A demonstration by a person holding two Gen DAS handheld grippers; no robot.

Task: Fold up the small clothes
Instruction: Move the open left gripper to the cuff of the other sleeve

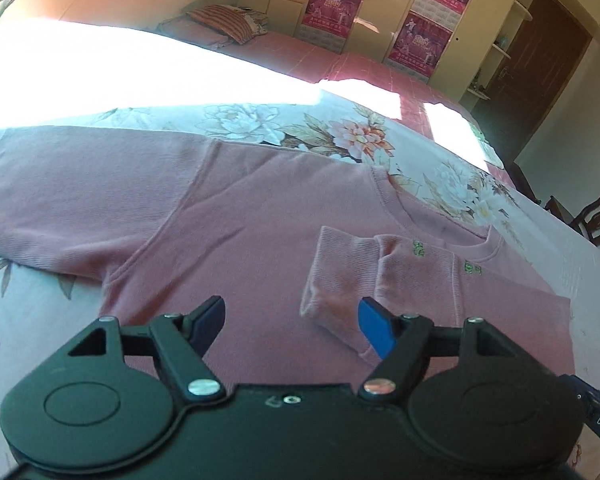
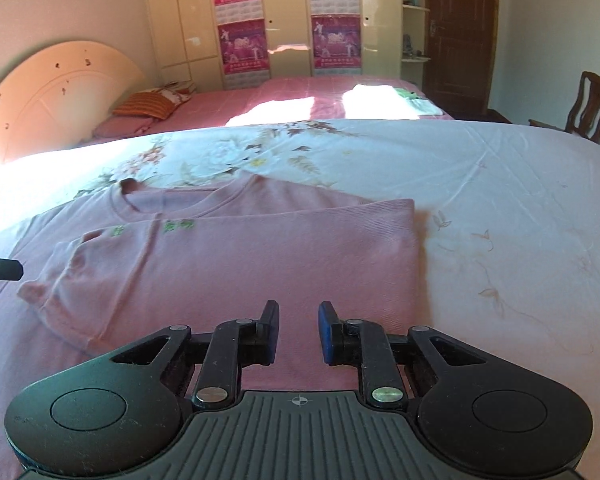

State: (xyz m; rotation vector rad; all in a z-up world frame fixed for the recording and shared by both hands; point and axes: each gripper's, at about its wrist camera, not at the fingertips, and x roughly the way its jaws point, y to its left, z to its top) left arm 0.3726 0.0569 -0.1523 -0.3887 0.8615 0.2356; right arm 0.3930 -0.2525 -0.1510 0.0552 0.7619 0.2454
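Both wrist views look steeply down, close — sharing the pink sweater (image 1: 228, 216) (image 2: 260, 264).

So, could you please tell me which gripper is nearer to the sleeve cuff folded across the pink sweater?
Left. The left gripper hovers open right beside the cuff. The right gripper sits further along the folded sleeve, over the pink sweater body, with nothing between its fingers.
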